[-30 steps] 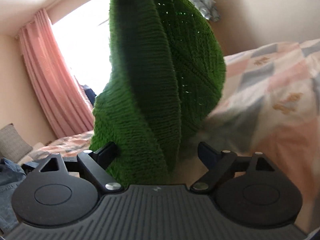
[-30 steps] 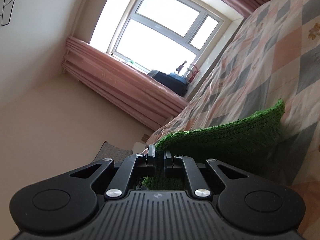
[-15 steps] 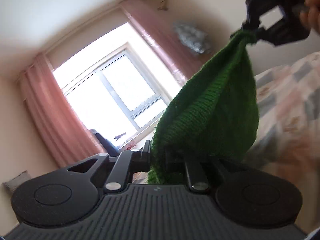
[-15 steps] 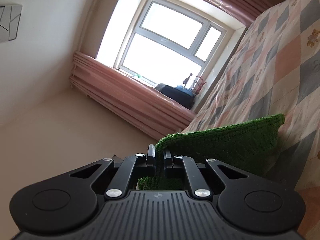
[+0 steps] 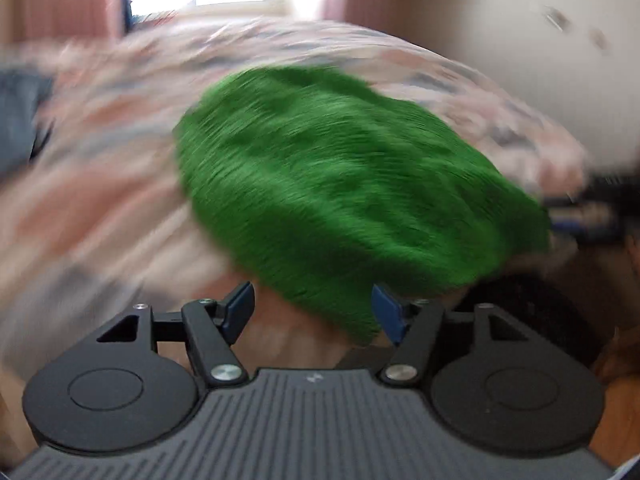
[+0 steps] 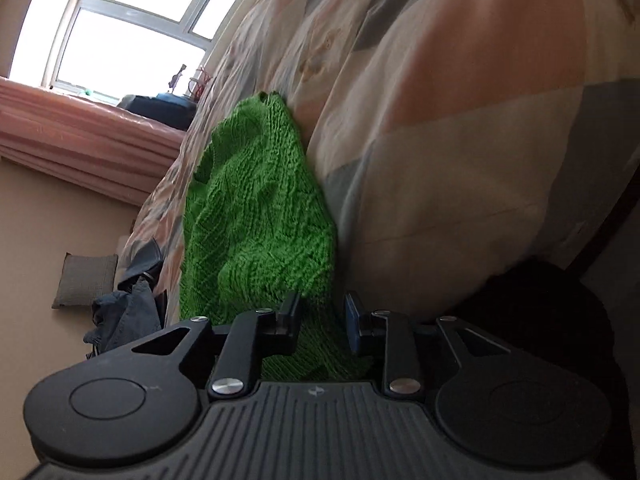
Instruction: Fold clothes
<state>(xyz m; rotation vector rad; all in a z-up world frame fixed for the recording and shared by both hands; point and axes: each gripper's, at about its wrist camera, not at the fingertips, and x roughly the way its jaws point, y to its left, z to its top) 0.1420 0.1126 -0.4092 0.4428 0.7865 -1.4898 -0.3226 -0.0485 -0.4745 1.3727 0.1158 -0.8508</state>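
Note:
A green knitted garment [image 5: 340,184] lies in a folded heap on the patchwork bedspread [image 5: 100,208]; the left wrist view is smeared by motion. My left gripper [image 5: 312,312] hovers at its near edge with jaws opening. One green corner reaches in beside the right fingertip [image 5: 386,312], and neither pad presses it. In the right wrist view the same knit [image 6: 256,216] drapes over the bed's edge. My right gripper [image 6: 322,316] has its jaws opening, with cloth loose between the pads.
A blue denim garment [image 6: 124,312] hangs off the bed's side, seen too at the left [image 5: 20,120]. A grey cushion [image 6: 86,280] leans on the floor by the wall. Window [image 6: 132,28] and pink curtain [image 6: 80,136] lie beyond.
The green knit was held up in the air by both grippers shut on it. Both have swung down to the bed, the knit now lies there, and both sets of jaws have parted.

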